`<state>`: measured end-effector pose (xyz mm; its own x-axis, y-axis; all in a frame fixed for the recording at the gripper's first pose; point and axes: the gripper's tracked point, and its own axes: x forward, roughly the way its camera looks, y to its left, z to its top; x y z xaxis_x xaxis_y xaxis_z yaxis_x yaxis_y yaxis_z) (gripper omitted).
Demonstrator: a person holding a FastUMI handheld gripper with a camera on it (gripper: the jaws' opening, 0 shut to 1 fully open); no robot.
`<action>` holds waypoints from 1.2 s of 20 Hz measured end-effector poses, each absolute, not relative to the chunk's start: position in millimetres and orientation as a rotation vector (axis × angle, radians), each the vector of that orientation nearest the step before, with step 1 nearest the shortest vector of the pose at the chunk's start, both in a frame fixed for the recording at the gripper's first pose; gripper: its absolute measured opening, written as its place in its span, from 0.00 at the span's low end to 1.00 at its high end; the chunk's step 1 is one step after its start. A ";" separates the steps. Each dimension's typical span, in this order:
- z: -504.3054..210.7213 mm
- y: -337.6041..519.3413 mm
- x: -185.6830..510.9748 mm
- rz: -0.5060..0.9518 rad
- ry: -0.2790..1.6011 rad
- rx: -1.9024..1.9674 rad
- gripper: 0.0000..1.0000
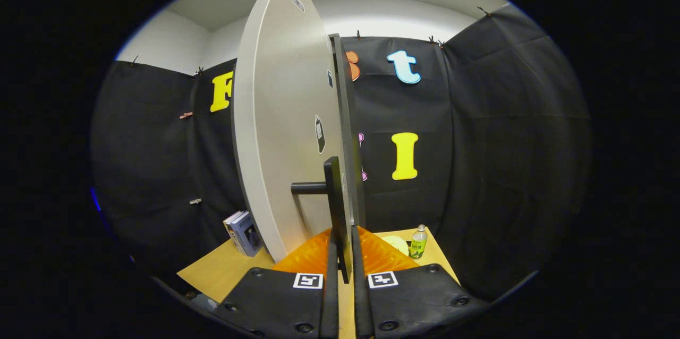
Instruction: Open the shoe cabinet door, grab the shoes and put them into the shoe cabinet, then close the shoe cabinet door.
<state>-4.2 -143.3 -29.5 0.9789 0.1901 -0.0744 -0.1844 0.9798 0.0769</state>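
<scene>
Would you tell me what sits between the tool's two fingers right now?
In the gripper view, the cabinet door's dark bar handle stands between the tool's fingers, which close on its lower end.

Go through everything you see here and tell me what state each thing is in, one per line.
Cabinet door: swung open, seen nearly edge-on.
Door handle: clamped between the fingers.
Hand-held gripper: shut on the door handle.
Bottle: upright on the table, cap on.
Books: standing, leaning, beside the door.
</scene>
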 end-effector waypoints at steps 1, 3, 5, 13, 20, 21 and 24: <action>-29.1 -146.0 -6.6 0.168 0.076 0.064 0.16; -28.8 -146.9 -2.9 0.141 0.065 0.071 0.12; -28.3 -145.4 -4.5 0.129 0.059 0.072 0.13; -23.7 -150.8 -26.1 0.074 0.037 0.157 0.14; -47.1 -133.8 -87.2 0.018 0.092 0.183 0.46; -59.1 -120.2 -98.5 0.041 0.133 0.176 0.58; -97.9 -74.1 -118.1 0.118 0.240 0.144 0.97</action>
